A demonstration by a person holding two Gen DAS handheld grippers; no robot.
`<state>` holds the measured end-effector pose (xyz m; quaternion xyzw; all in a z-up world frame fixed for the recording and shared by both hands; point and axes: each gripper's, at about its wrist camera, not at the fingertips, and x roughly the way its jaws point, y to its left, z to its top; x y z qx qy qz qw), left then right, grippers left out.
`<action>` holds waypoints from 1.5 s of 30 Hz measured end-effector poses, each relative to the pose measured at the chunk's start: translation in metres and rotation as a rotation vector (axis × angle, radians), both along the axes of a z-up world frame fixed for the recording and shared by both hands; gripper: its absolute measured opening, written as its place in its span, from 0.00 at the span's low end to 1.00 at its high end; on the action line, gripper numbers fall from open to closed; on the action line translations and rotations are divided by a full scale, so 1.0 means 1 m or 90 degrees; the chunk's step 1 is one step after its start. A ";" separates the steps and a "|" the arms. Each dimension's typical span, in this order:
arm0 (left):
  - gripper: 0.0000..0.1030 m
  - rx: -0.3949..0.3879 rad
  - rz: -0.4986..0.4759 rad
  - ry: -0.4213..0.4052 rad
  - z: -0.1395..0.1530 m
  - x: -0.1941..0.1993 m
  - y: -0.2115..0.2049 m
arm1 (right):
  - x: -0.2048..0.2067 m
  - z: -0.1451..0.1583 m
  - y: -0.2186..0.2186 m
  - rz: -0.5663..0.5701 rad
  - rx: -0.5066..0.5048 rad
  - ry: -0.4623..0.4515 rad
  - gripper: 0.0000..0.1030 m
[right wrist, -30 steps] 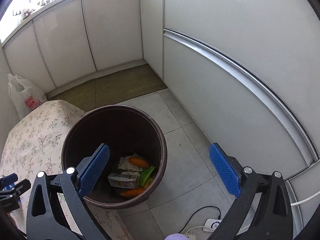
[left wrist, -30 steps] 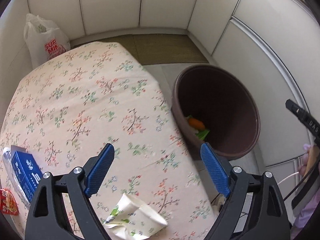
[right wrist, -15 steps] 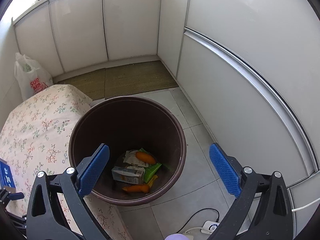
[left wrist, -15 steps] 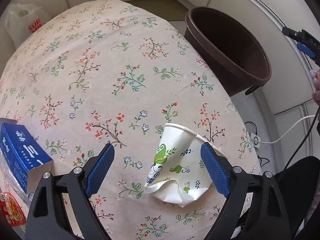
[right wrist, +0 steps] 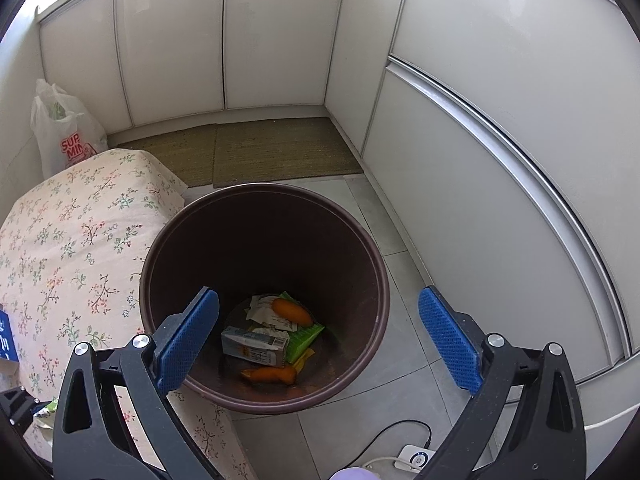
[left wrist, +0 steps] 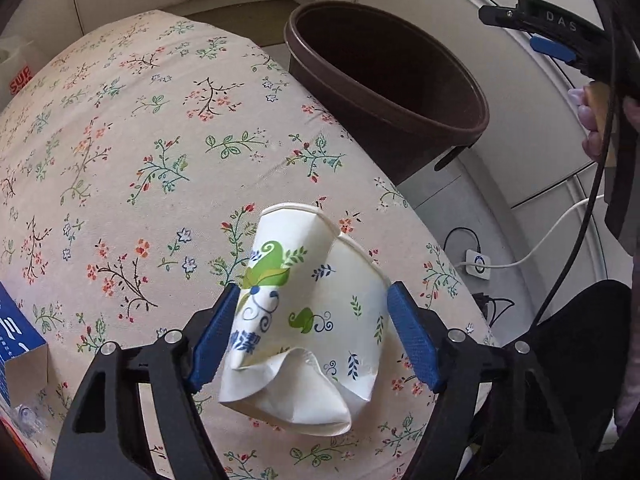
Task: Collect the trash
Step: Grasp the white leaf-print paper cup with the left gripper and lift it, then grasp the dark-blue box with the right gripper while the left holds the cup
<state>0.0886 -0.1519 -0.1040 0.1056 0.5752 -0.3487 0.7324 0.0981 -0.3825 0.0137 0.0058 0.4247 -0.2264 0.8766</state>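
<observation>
A crushed white paper cup (left wrist: 304, 320) with green and blue leaf print lies on the floral tablecloth (left wrist: 140, 152). My left gripper (left wrist: 312, 334) is around it, both blue pads against its sides, the cup still resting on the cloth. The brown trash bin (left wrist: 384, 80) stands on the floor right of the table. In the right wrist view my right gripper (right wrist: 320, 340) is open and empty above the bin (right wrist: 264, 296), which holds a carton (right wrist: 254, 345), orange pieces and wrappers.
A blue box (left wrist: 18, 354) lies at the table's left edge. A white plastic bag (right wrist: 60, 136) stands behind the table. A power strip and cables (left wrist: 478, 264) lie on the tiled floor. White cabinet walls surround the area.
My left gripper came down over the paper cup and its jaws narrowed onto it. My right gripper shifted slightly over the bin and stayed open.
</observation>
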 end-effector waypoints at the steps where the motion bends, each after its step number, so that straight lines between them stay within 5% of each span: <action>1: 0.66 -0.006 0.009 0.003 0.000 0.000 0.001 | 0.001 -0.001 0.002 0.003 -0.001 0.002 0.93; 3: 0.61 -0.021 0.029 0.007 0.001 0.000 0.004 | 0.004 -0.001 0.006 0.010 -0.003 0.004 0.93; 5: 0.42 -0.041 0.044 0.011 0.005 0.000 0.009 | 0.005 0.001 0.010 0.014 -0.002 0.002 0.93; 11: 0.25 -0.070 0.079 0.001 0.023 -0.001 0.030 | 0.019 0.007 0.034 0.028 0.019 -0.016 0.93; 19: 0.25 -0.123 0.192 -0.047 0.055 -0.026 0.112 | 0.057 -0.001 0.131 0.186 0.057 0.002 0.93; 23: 0.25 -0.097 0.320 -0.160 0.084 -0.037 0.182 | 0.074 -0.016 0.185 0.271 0.108 0.038 0.93; 31: 0.25 -0.156 0.498 -0.412 0.166 -0.059 0.285 | 0.098 -0.048 0.291 0.413 0.270 0.135 0.93; 36: 0.25 -0.197 0.546 -0.398 0.166 -0.054 0.315 | 0.111 -0.059 0.357 0.464 0.293 0.193 0.93; 45: 0.26 -0.254 0.574 -0.363 0.163 -0.059 0.339 | 0.108 -0.076 0.415 0.540 0.171 0.256 0.93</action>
